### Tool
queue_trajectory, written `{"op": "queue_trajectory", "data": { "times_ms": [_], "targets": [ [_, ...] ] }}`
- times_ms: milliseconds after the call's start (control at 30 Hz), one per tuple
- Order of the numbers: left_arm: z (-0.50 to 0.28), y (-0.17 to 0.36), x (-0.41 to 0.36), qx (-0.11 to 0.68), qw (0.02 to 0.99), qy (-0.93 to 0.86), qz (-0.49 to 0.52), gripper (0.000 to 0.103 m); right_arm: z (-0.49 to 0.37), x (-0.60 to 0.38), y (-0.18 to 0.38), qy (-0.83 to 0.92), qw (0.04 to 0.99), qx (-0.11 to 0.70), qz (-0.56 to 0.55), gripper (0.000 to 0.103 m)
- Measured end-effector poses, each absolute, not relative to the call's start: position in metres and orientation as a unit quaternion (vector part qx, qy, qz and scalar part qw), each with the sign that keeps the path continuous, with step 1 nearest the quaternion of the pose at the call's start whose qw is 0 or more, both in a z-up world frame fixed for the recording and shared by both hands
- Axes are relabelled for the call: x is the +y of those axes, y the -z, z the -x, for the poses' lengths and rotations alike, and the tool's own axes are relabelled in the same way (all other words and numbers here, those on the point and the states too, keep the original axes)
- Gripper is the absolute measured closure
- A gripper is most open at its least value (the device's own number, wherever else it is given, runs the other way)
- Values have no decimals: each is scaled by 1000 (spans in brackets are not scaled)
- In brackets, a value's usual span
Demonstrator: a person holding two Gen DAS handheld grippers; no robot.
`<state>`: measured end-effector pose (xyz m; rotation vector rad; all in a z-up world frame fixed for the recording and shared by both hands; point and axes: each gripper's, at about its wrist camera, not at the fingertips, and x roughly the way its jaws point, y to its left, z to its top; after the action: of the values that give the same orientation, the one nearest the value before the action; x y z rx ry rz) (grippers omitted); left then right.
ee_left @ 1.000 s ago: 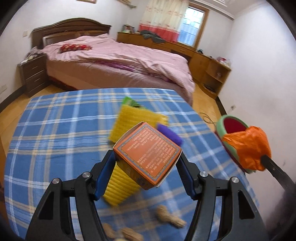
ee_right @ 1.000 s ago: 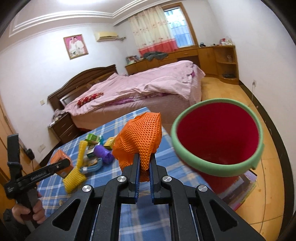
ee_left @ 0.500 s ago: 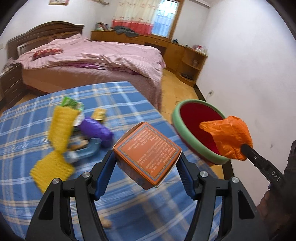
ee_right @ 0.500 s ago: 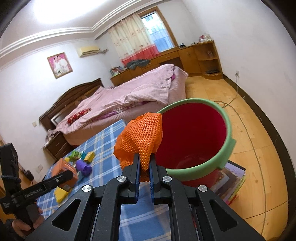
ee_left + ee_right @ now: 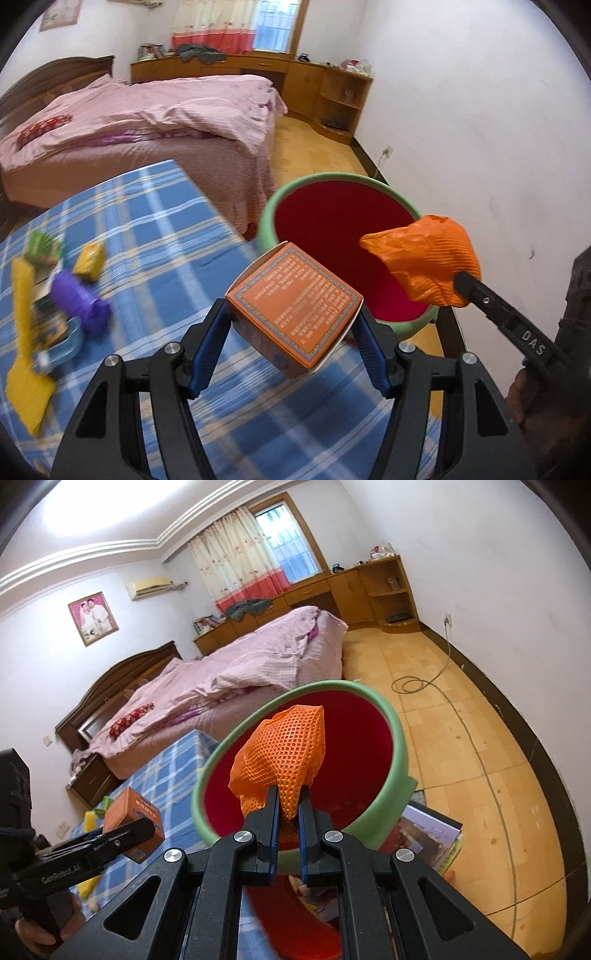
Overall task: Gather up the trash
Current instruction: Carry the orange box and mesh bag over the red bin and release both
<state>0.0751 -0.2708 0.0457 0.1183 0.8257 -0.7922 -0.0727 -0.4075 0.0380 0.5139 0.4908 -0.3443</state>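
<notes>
Box: our left gripper (image 5: 293, 321) clamps the orange box (image 5: 295, 304) by its side walls, near the bin (image 5: 271, 214); light, crushable | Net: our right gripper (image 5: 287, 814) pinches the orange net (image 5: 282, 755) above the bin; soft, springy.

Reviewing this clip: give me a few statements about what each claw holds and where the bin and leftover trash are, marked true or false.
1. The left claw grips an orange box. True.
2. The right claw is open with nothing in it. False: it is shut on an orange foam net.
3. The bin is red inside with a green rim. True.
4. The bin stands on the blue checked tablecloth. False: it stands beyond the table edge, beside some books.
5. A purple roll lies on the tablecloth. True.
</notes>
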Motion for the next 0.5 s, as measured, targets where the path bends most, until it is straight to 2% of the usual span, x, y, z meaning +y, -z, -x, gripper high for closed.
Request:
{"op": "queue_trajectory", "data": {
  "times_ms": [400,500],
  "targets": [
    [-77,-26,-336,378,822,416,-87,37,51,-440,-15,186,913,262,-250,95],
    [-80,-22,-341,379,825,409,-92,37,49,-445,-10,187,911,268,-251,92]
  ]
}}
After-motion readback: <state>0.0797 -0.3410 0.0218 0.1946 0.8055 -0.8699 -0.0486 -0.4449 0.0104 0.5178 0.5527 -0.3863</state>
